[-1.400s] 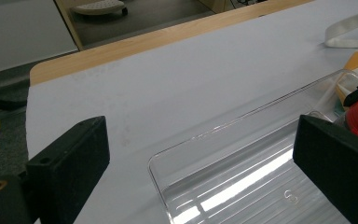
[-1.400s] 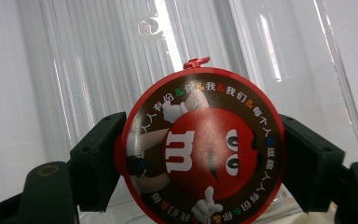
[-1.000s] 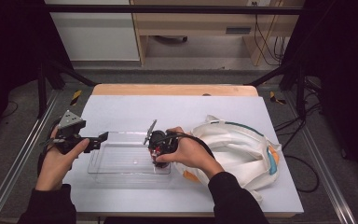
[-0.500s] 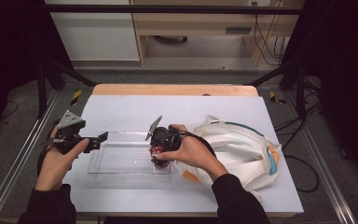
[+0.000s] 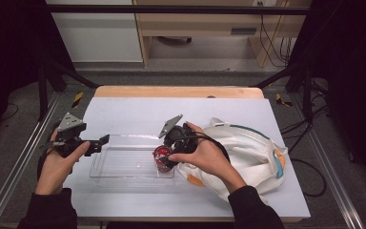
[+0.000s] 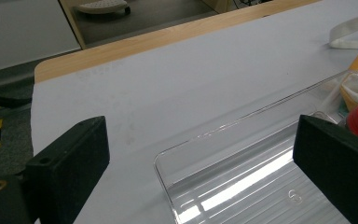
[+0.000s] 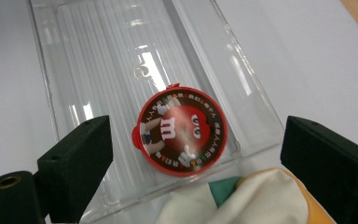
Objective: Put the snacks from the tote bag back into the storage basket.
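Right claw [image 5: 164, 160] was held above the right end of the clear tray [image 5: 124, 162], tilted steeply down over the red candy tub [image 5: 162, 157]. Its jaws had just been opening and stood wide, the tub below and between them, untouched. The tub stood upright in the tray's right end, just beside the white bag [image 5: 248, 148]. Left claw [image 5: 102, 143] lay level at the tray's left end above the table [image 5: 171, 112], jaws wide apart, holding nothing.
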Demonstrator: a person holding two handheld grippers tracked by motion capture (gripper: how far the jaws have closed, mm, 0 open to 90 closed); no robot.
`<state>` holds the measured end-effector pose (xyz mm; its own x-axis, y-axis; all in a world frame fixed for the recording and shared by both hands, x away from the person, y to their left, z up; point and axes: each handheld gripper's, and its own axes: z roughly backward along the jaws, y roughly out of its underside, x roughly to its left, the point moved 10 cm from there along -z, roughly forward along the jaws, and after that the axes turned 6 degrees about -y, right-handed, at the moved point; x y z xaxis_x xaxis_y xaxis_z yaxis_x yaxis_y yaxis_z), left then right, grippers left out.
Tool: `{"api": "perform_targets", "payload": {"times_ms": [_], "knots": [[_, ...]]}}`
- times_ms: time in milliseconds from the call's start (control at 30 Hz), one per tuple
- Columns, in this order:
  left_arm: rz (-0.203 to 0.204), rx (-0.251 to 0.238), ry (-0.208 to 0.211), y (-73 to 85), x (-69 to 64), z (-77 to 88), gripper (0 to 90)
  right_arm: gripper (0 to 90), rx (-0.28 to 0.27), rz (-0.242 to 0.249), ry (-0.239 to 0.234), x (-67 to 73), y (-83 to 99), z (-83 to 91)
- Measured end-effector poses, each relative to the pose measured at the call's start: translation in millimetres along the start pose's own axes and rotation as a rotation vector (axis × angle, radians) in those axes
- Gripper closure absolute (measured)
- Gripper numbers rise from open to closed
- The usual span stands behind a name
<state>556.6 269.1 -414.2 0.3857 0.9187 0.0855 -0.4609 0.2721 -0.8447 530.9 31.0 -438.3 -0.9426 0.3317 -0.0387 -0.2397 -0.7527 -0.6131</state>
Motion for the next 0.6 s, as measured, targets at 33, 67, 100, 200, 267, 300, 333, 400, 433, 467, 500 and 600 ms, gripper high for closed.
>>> {"api": "perform_targets", "payload": {"times_ms": [33,67,100,200,267,300,333,400,433,467,500,600], "knots": [[0.0,0.001,0.001,0.1,-0.2,-0.2,3.8,9.9,-0.004,-0.006,0.003,-0.3,0.7,2.7],[-0.001,0.002,0.0,0.3,-0.3,-0.3,3.8,9.9,-0.012,-0.011,0.007,-0.9,1.3,6.1],[-0.002,0.003,0.0,0.3,-0.5,-0.4,3.8,10.0,-0.015,-0.019,0.009,-1.1,2.1,8.9],[-0.002,0.002,0.0,0.3,-0.9,-0.8,3.8,10.2,-0.035,-0.041,0.026,-3.0,4.3,18.8],[-0.002,0.002,0.001,0.4,-1.1,-0.9,3.8,10.2,-0.047,-0.047,0.036,-3.5,6.5,25.1],[-0.002,0.002,0.001,0.4,-1.1,-0.9,3.8,10.2,-0.048,-0.052,0.037,-3.4,7.5,27.2],[-0.002,0.003,0.0,0.4,-1.1,-0.8,3.8,10.2,-0.052,-0.059,0.04,-3.2,8.7,29.5],[-0.002,0.002,0.0,0.3,-1.0,-0.7,3.8,10.2,-0.064,-0.062,0.047,-3.2,10.6,34.3],[-0.002,0.001,0.0,0.3,-1.0,-0.6,3.8,10.2,-0.072,-0.067,0.047,-3.0,11.5,36.8],[-0.002,0.001,0.0,0.2,-0.9,-0.5,3.8,10.1,-0.077,-0.074,0.049,-3.0,12.8,39.1],[-0.002,0.002,0.0,0.3,-0.8,-0.5,3.8,10.0,-0.082,-0.082,0.053,-3.4,14.1,41.0],[-0.002,0.003,-0.001,0.6,-0.4,-0.4,3.8,9.3,-0.088,-0.098,0.065,-4.3,20.1,45.9]]}}
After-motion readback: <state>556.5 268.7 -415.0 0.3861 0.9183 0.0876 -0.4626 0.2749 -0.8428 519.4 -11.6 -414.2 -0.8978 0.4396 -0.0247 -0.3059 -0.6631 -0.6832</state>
